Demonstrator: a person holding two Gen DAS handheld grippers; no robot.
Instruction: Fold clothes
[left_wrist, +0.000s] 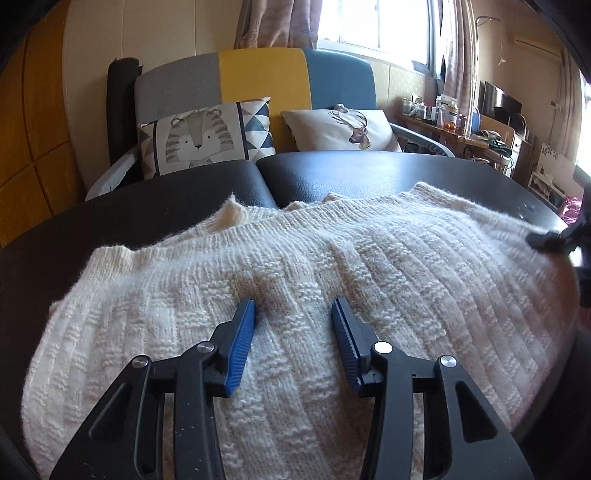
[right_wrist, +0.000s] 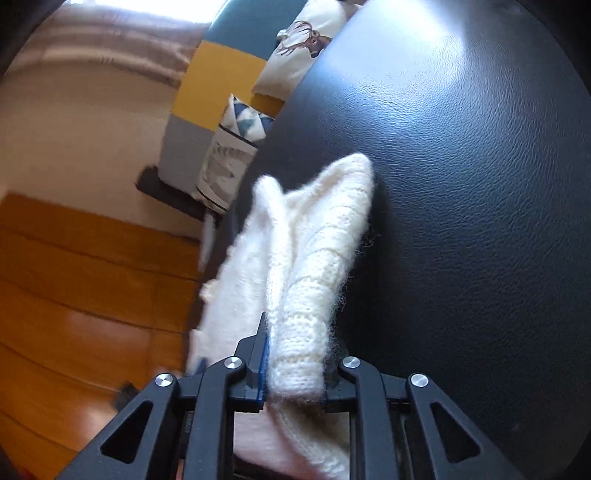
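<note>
Cream knitted sweater (left_wrist: 332, 266) spread flat over the black leather-textured desk (left_wrist: 369, 170), covering most of its near half; the far edge of the knit lies close to the seam between the two desk panels. Left hand-held gripper (left_wrist: 293, 314), blue-padded, hovers low over the near middle of the sweater with its jaws spread apart; the pads flank a patch of knit without pinching it. Right hand-held gripper (right_wrist: 295, 369) is pressed together on a bunched fold of the sweater (right_wrist: 306, 277), the fabric rising from between its pads and flopping toward the desk (right_wrist: 480, 184). In the left wrist view the right hand-held gripper appears only as a dark shape at the sweater's right edge. Beyond the desk, a grey, yellow and blue sofa (left_wrist: 258, 77) carries a tiger cushion (left_wrist: 201, 138) and a deer cushion (left_wrist: 340, 127).
</note>
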